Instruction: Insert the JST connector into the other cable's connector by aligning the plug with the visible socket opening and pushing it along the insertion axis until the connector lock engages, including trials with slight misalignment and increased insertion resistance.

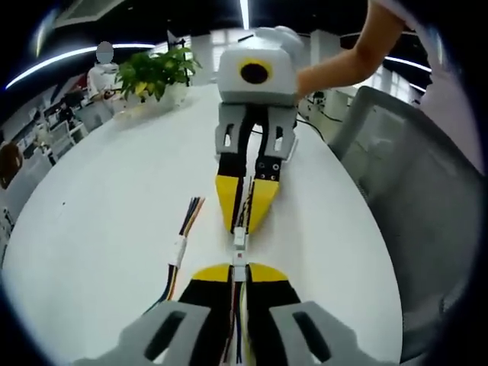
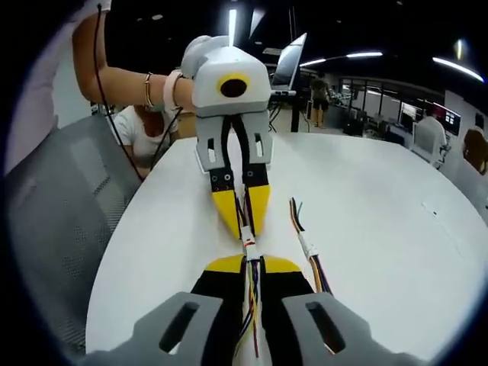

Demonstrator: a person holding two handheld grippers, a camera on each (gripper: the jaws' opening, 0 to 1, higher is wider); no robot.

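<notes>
Both grippers are clamping their cables, left gripper [image 1: 240, 268] at 6 o'clock, right gripper [image 1: 245, 217] at 12; the white connectors [image 1: 239, 245] are meeting; locking seems unfinished.

White worktop [image 1: 107, 198], left claw [image 1: 239, 268] and right claw [image 2: 251, 259] with yellow tips, black middles and grey backs, white connectors [image 1: 239, 245], loose cable [image 1: 185, 229] with many-coloured wires, green plant [image 1: 156, 72], grey chair [image 2: 53, 221]
</notes>
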